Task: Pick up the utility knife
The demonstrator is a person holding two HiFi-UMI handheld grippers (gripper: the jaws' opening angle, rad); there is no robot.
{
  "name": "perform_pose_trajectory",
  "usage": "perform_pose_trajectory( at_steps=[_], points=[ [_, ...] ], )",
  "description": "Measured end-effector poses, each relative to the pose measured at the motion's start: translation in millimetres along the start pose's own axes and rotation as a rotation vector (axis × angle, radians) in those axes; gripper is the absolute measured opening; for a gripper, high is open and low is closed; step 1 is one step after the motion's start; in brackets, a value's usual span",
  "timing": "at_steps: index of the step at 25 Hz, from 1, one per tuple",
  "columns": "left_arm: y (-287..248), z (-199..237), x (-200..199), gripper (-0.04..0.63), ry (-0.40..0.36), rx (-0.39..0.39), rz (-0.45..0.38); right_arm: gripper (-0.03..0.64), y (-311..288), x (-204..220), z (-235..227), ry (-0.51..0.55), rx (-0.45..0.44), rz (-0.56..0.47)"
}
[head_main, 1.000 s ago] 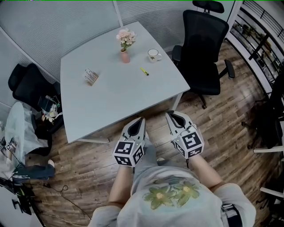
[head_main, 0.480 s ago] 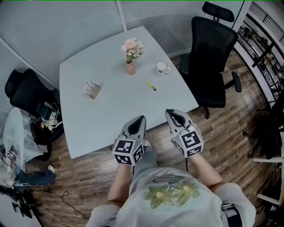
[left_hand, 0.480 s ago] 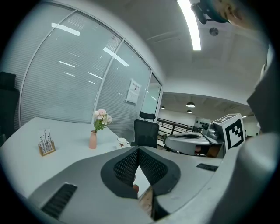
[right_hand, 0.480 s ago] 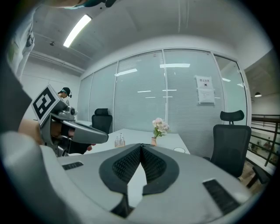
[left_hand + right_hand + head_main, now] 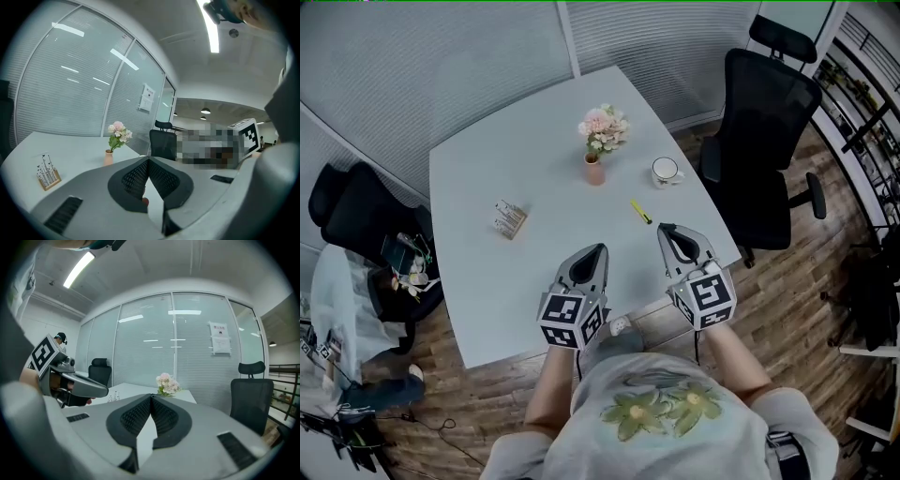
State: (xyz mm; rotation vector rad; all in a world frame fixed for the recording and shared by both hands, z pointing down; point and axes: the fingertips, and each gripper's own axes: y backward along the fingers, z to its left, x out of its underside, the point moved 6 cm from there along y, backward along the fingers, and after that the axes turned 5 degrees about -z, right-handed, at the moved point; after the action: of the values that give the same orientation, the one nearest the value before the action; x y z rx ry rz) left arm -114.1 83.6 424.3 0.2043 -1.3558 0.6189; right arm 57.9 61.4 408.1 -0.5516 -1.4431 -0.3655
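Observation:
The utility knife (image 5: pixel 640 212) is a small yellow stick lying on the pale grey table (image 5: pixel 487 169), right of its middle. My right gripper (image 5: pixel 666 228) hovers just short of the knife over the table's near edge, jaws shut and empty. The left gripper (image 5: pixel 598 249) is beside it, further left, also shut with nothing held. In the left gripper view the gripper (image 5: pixel 148 160) shows its pads pressed together; in the right gripper view the gripper (image 5: pixel 151 395) looks the same. Neither gripper view shows the knife.
A pink vase of flowers (image 5: pixel 597 150) and a white mug (image 5: pixel 665 170) stand beyond the knife. A small wooden holder (image 5: pixel 510 219) sits at the table's left. Black office chairs stand at the right (image 5: pixel 769 141) and the left (image 5: pixel 356 202). Wooden floor lies below me.
Both grippers have moved forward from over the floor to the table's near edge, closer to the knife. Their jaws have stayed shut.

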Motion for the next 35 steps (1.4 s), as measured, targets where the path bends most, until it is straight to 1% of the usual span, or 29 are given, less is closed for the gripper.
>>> perform_pose_trajectory(
  at_steps=[5,11,15,21,22,25,26,27,30,32,35],
  points=[
    [-20.4,28.8,-2.1,0.002,0.005,0.021,0.008,0.002,-26.8,-1.1,-6.2,-0.001,0.034,-0.022],
    [-33.0,38.9,-3.2,0.002,0.021,0.036,0.015,0.003,-39.8,-8.2,-16.0,0.007,0.063,-0.042],
    [-42.4,48.9,-4.4,0.002,0.031,0.014,0.016,0.003,-52.8,-14.4,-25.3,0.010,0.072,-0.059],
    [-59.1,55.2,-10.8,0.002,0.042,-0.040,0.019,0.006,-70.9,-20.1,-40.8,0.014,0.032,-0.060],
    [-60.5,55.9,-13.0,0.002,0.044,-0.048,0.017,0.045,-73.7,-21.2,-42.9,0.013,0.025,-0.060],
    [-64.3,59.5,-16.9,0.002,0.045,-0.074,0.014,0.057,-80.9,-24.0,-50.2,0.018,0.020,-0.075],
    [-65.3,61.4,-17.2,0.002,0.047,-0.085,0.015,0.082,-83.2,-24.4,-52.7,0.018,0.024,-0.083],
    [-66.2,63.6,-17.1,0.002,0.050,-0.097,0.015,0.087,-85.3,-24.6,-55.0,0.018,0.028,-0.091],
    [-70.2,68.2,-14.0,0.002,0.062,-0.126,0.019,0.087,-89.7,-25.0,-61.0,0.018,0.025,-0.108],
    [-74.4,68.8,-12.0,0.002,0.065,-0.138,0.023,0.137,-91.8,-24.6,-64.6,0.016,0.014,-0.109],
    [-80.3,66.3,-12.6,0.002,0.063,-0.144,0.025,0.140,-93.8,-24.3,-69.4,0.016,0.004,-0.105]
  ],
)
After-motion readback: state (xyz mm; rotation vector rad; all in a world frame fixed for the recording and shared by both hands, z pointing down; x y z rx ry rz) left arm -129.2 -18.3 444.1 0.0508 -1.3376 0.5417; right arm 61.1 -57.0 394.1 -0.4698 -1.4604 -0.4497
